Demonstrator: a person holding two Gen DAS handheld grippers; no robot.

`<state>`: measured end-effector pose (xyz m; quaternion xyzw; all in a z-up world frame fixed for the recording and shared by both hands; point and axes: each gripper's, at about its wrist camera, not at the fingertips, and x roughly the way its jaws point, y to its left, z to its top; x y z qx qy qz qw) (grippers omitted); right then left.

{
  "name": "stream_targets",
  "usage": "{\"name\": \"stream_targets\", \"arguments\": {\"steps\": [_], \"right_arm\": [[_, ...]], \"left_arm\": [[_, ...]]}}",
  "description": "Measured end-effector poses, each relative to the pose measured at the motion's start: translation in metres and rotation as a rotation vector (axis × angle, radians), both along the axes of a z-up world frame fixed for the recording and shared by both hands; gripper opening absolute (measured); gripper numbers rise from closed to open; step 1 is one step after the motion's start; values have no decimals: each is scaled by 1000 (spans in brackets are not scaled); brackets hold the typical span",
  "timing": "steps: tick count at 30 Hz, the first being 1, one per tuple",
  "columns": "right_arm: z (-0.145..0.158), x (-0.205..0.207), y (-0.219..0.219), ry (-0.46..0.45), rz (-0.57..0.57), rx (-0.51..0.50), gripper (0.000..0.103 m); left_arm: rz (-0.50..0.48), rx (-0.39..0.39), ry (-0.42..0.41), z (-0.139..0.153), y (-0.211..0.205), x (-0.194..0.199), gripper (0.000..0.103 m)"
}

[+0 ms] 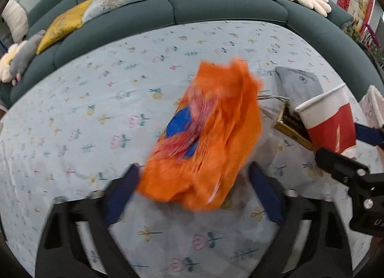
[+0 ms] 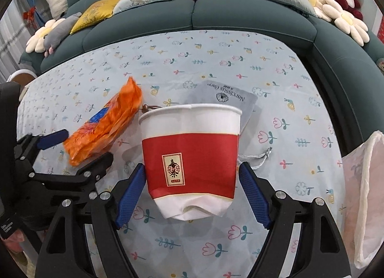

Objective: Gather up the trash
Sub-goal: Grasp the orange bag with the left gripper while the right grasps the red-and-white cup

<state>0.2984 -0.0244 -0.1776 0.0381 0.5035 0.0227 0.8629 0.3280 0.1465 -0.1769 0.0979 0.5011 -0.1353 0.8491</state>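
Note:
An orange snack wrapper point(image 1: 206, 139) with blue and red print lies between my left gripper's point(image 1: 194, 194) blue fingers; it looks blurred, and the jaws stand wide at its sides, one fingertip touching it. It also shows in the right wrist view point(image 2: 105, 127). My right gripper point(image 2: 192, 196) is shut on a red and white paper cup point(image 2: 192, 158), held upright above the table. The cup shows at the right of the left wrist view point(image 1: 328, 122).
The table has a light blue flowered cloth point(image 2: 276, 67). A grey drawstring pouch point(image 2: 228, 95) lies behind the cup, with a gold-edged box point(image 1: 290, 127) by it. A pale plastic bag point(image 2: 364, 194) hangs at the right edge. A teal sofa point(image 2: 216, 14) with cushions curves behind.

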Motion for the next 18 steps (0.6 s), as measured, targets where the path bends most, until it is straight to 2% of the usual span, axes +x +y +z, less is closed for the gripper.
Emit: {"name": "stream_targets", "arguments": {"steps": [1,4,6,11,18], "right_arm": [[-1,0,0,0,4,1,67],[0,-5,0,-6,12,3,67],[2,-9,-1,-12,15,8,67],[12,-25,-3,-36,23,10,67],[31,-53,-26,-62,-13,24,67]], "left_arm": [[-4,-11,21,-2,-1,0,62],[-9,-40,20,0,-2,-5,50],[-19,-50,20,2,-3,-10,34],[-30,-75,29,7,-10,-30,27],[-23,-126,24,30,-26,-59,27]]}}
